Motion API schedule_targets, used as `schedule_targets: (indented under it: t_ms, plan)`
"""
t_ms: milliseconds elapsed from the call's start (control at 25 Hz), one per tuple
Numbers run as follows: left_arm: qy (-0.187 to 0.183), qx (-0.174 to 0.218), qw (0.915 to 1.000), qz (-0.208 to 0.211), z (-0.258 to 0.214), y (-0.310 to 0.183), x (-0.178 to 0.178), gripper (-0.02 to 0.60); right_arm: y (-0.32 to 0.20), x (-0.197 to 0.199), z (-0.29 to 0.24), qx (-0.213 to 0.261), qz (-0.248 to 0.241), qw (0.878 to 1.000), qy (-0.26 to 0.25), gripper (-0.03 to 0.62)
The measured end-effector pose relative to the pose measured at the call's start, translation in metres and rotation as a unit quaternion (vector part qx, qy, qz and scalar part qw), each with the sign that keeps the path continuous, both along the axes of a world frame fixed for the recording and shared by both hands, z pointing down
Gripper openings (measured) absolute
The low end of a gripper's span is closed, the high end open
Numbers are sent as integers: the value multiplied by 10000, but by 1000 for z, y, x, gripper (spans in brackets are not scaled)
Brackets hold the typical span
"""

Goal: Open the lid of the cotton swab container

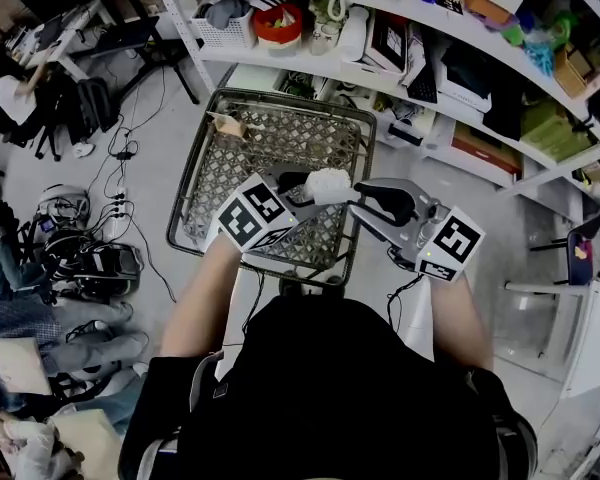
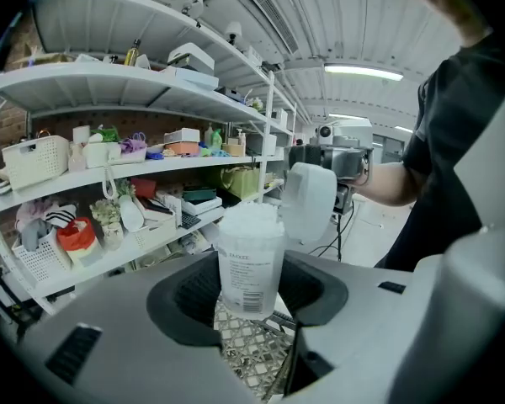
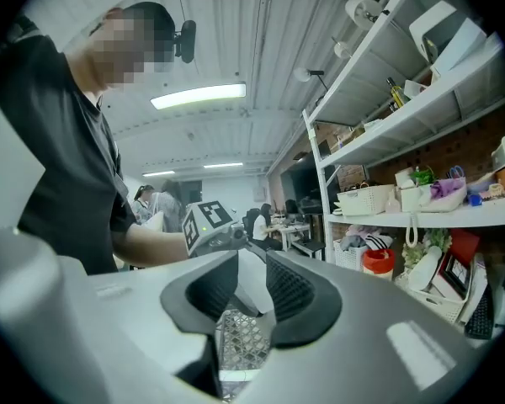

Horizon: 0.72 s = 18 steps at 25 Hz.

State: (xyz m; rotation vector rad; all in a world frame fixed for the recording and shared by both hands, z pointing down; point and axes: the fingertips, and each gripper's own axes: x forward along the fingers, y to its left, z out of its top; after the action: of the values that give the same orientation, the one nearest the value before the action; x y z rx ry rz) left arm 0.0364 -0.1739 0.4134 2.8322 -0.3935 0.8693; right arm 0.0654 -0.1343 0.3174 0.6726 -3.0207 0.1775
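Black short-sleeved shirt; grey hand-held grippers bear marker cubes.

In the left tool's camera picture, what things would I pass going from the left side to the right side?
White lattice basket → red bowl → clear cotton swab container → flipped-open white lid → person's bare forearm.

- Evenly bright indoor light, all from ceiling tube lights, which blow out to white glare in both gripper views.
- Heavy fisheye: black corners, shelves bowing into curves.
- Head view's upper left goes murky.
- Left gripper looks soft right by the lens.
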Motion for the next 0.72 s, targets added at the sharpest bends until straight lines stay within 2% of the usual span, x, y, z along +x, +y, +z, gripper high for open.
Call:
schedule_targets:
  t_ms: [360,560,720]
  plan:
    - [145,-87,9995,-273,2,-4,-4,195,7,3,2,-63,129,9998,-149,101]
    - [74,82,9990,-424,3,-4,-10,195,-1,22,-9,-87,500,9972,-544,101]
    - [147,208,9973,-693,-2,-11,-17,195,-17,48,-12,-82,1078,9913,-754,78]
